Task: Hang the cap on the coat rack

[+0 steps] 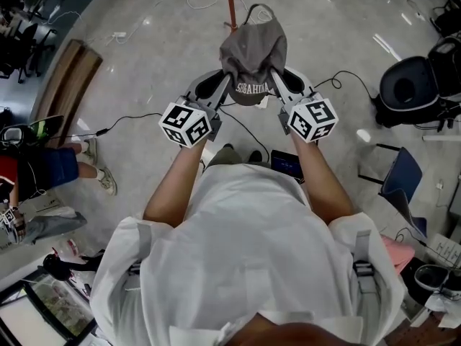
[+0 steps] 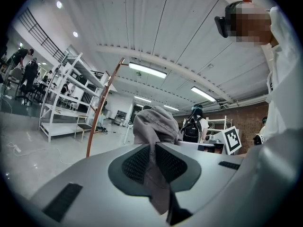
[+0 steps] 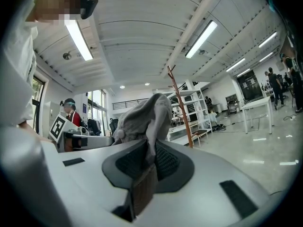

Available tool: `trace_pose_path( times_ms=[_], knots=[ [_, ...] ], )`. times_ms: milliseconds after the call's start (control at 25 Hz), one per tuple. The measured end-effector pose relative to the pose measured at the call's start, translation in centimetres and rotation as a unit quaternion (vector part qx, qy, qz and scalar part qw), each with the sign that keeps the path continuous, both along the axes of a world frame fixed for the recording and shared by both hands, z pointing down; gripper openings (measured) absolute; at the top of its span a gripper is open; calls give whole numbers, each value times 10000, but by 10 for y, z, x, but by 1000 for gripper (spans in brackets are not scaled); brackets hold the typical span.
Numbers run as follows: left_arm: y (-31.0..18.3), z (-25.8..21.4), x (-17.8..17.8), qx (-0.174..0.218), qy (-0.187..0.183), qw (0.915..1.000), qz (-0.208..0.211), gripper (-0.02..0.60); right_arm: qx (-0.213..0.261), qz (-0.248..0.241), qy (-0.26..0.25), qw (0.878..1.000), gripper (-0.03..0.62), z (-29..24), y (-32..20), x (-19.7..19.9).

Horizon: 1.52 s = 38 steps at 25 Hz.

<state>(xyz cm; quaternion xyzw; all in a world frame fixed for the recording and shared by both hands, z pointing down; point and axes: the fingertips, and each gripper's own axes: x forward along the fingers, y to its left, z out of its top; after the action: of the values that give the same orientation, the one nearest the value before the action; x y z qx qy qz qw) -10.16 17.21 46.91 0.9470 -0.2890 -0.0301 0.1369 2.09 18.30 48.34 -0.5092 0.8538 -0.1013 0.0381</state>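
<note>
Evenly, left tongs [image 1: 222, 83], right tongs [image 1: 278, 81], pinching one cap [image 1: 253, 47]

The coat rack pole [image 1: 230, 2] is running out past the top edge of the head view at one end and passing behind the cap [image 1: 252, 49] at the other. The left gripper [image 1: 225, 78] and right gripper [image 1: 275, 74] are covering the ends of the cap's printed lettering [image 1: 252, 89]. In both gripper views the pinched cloth edge is disappearing between the pads. A person [image 1: 50, 168] is being cut off by the left edge.
</note>
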Motion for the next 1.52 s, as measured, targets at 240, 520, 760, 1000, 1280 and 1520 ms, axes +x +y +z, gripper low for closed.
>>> trace_pose_path(
  times_ms=[240,520,760,1000,1280,1520],
  knots=[
    [1,3,2,-44,-84,9999,-32,55,-55,-97,-109,9999,51,6,-1,3],
    [-15,11,-1,-97,3,9999,-94,55,-57,-150,-57,9999,52,10,-13,0],
    [-20,19,-1,48,112,9999,38,55,12,-108,85,9999,52,18,-17,0],
    [-68,7,37,-110,147,9998,49,55,-111,-107,95,9998,52,3,-65,37],
    [-151,1,51,-155,228,9996,81,55,-210,-28,112,9997,52,-2,-147,52],
    [-211,1,34,-171,301,9994,95,55,-191,-4,157,9997,52,-4,-209,36]
  ],
)
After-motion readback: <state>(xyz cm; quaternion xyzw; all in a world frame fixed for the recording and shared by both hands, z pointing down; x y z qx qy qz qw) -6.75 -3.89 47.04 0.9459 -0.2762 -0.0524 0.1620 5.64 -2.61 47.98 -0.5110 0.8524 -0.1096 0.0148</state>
